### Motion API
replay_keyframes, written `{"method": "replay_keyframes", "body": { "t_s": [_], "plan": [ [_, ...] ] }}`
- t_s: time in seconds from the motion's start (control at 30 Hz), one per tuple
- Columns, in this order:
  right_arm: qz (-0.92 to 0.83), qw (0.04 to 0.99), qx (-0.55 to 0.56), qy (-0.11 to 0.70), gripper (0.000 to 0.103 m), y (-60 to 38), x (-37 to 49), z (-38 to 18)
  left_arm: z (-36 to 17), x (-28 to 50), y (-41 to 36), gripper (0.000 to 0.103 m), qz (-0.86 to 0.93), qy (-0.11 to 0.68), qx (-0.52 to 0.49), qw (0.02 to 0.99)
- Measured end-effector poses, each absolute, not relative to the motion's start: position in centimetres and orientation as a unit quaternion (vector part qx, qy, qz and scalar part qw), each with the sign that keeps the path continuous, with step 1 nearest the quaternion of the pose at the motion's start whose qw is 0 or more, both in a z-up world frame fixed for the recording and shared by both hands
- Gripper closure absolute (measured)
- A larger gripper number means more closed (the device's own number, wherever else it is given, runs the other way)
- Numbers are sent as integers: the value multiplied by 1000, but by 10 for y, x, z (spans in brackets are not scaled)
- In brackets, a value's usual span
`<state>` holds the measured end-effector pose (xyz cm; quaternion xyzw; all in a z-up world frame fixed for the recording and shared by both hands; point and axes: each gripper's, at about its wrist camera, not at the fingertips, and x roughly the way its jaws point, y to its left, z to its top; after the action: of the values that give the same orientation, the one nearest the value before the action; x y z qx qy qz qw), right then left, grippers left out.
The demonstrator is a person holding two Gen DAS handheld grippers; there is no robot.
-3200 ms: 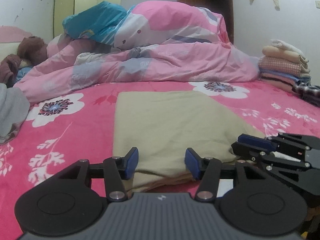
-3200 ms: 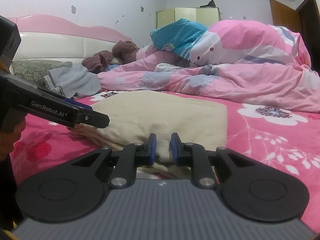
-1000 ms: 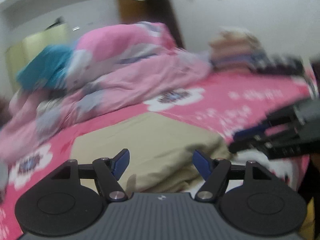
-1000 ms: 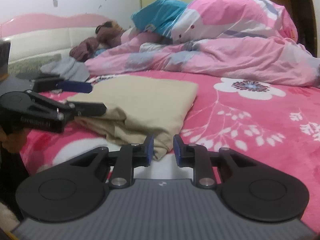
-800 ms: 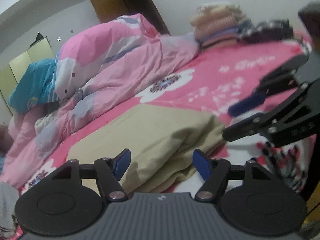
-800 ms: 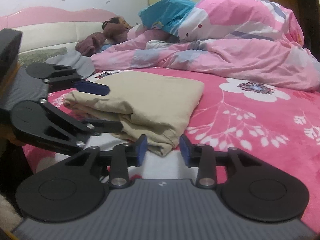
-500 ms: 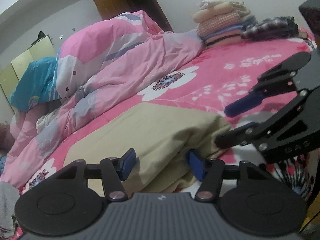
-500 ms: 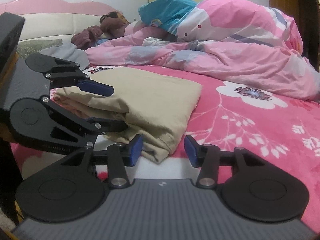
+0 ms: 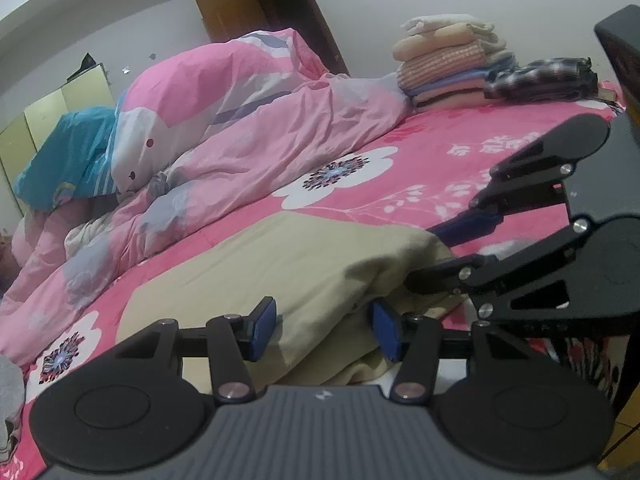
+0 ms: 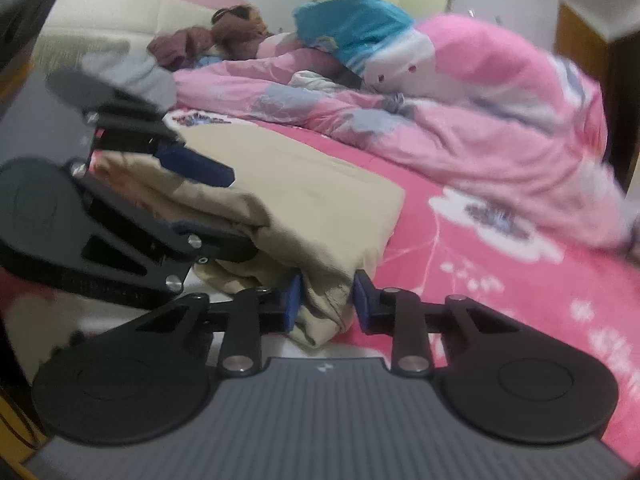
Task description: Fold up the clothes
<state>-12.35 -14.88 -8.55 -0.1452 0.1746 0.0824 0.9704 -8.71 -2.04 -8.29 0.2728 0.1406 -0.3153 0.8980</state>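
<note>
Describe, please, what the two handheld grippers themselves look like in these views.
Both the left gripper and the right gripper are matt black linkages with silver pivot screws, two round discs and a ribbed grey body bearing a small pale logo. Their fingers end in blue pads. No cables or sleeves show.

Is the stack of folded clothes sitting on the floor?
No, the stack of folded clothes rests on the pink flowered bed, near the wall.
</note>
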Motion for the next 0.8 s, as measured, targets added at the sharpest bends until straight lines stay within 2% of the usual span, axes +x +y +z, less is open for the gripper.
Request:
{"method": "replay_keyframes", "body": {
  "t_s": [0.1, 0.3, 0.47, 0.57, 0.7, 0.8],
  "plan": [
    [64, 970, -185, 147, 91, -141, -127, -87, -83, -87, -19, 45, -317, 138, 269, 899],
    [24, 932, -347, 100, 91, -115, -138, -112, -87, -86, -20, 45, -318, 140, 270, 898],
    [3, 895, -440, 71, 92, -104, -143, -122, -87, -85, -18, 45, -320, 141, 265, 898],
    [14, 892, -444, 83, 91, -105, -141, -122, -88, -84, -19, 45, -322, 141, 270, 896],
    [49, 905, -405, 118, 81, -115, -138, -104, -88, -86, -17, 44, -327, 138, 282, 891],
    [73, 906, -394, 134, 82, -121, -131, -97, -90, -88, -19, 41, -330, 137, 314, 880]
  ]
}}
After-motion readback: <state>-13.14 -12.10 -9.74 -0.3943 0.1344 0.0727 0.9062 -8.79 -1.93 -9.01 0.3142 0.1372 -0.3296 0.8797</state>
